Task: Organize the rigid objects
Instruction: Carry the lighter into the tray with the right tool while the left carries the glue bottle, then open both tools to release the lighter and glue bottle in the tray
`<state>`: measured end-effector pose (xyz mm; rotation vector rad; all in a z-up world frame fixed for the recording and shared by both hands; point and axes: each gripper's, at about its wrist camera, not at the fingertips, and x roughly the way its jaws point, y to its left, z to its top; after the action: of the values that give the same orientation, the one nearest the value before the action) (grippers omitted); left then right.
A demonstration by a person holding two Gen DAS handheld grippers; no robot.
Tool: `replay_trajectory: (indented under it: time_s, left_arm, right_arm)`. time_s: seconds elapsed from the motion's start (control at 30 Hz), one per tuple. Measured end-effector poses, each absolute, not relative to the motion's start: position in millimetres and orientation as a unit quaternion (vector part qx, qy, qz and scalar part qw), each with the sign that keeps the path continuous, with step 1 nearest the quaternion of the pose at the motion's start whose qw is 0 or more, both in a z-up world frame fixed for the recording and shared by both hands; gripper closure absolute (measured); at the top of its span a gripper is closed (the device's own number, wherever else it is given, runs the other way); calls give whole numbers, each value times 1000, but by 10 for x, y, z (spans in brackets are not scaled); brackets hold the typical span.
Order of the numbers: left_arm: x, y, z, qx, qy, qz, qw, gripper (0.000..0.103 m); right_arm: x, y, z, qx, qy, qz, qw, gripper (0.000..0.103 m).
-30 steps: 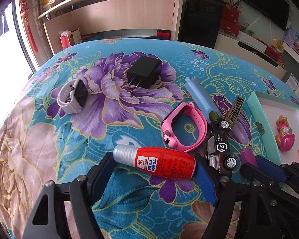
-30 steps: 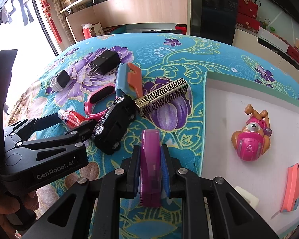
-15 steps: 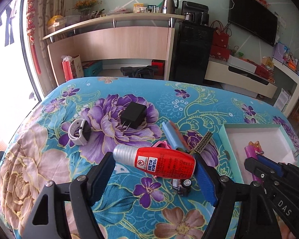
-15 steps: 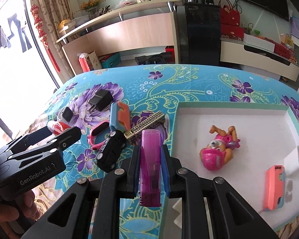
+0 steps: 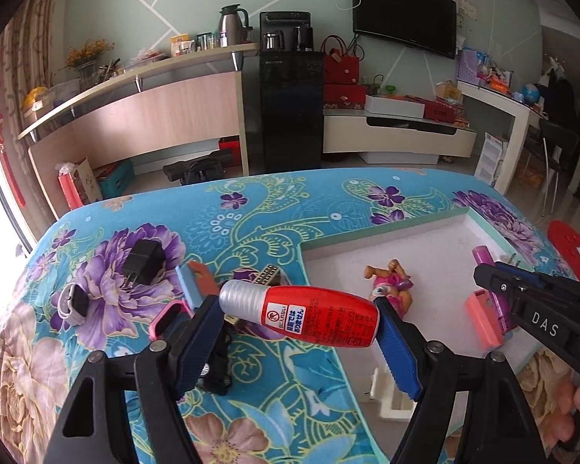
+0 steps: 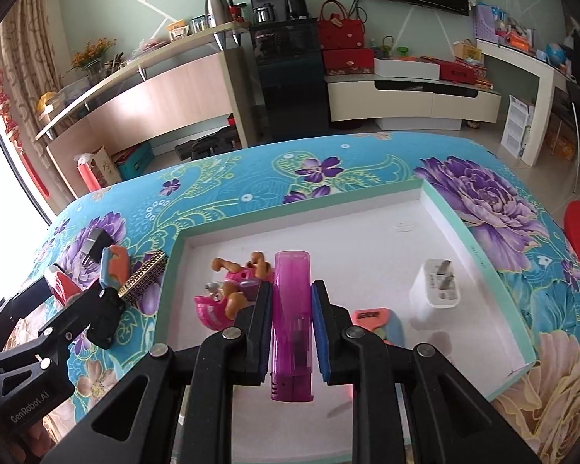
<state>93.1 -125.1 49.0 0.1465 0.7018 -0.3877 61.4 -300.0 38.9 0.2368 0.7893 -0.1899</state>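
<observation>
Red silver-capped bottle [image 5: 301,319] crosswise in left tongs [image 5: 299,332], translucent purple lighter [image 6: 292,321] clamped in right tongs [image 6: 292,332]

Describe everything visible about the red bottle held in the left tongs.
The red bottle is a small, glossy, plastic-looking container with a ribbed silver cap and a white label panel printed in Japanese with a prohibition symbol. It lies sideways, cap to the left and slightly raised, clamped end to end between the blue pads of the left tongs. It hangs in the air above the floral cloth, near the tray's left edge; only the pads touch it.
</observation>
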Motion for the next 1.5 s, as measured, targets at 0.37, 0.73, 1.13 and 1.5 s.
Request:
replay_trajectory:
  time_s: [0.37, 0.73, 1.13, 1.5]
  left_arm:
    - [861, -1845, 254, 119, 348, -233, 900, 23]
    - [852, -1936, 140, 137, 349, -225, 899, 23]
    - [852, -2001, 49, 144, 360, -226, 894, 22]
    - [873, -1952, 62, 135, 366, -226, 893, 19]
  right_arm:
    - [458, -3312, 387, 149, 376, -117, 907, 83]
    - [555, -3277, 217, 162, 398, -97, 898, 83]
    - [596, -3269, 128, 174, 410, -83, 892, 83]
    - [617, -3238, 128, 162, 415, -86, 891, 83]
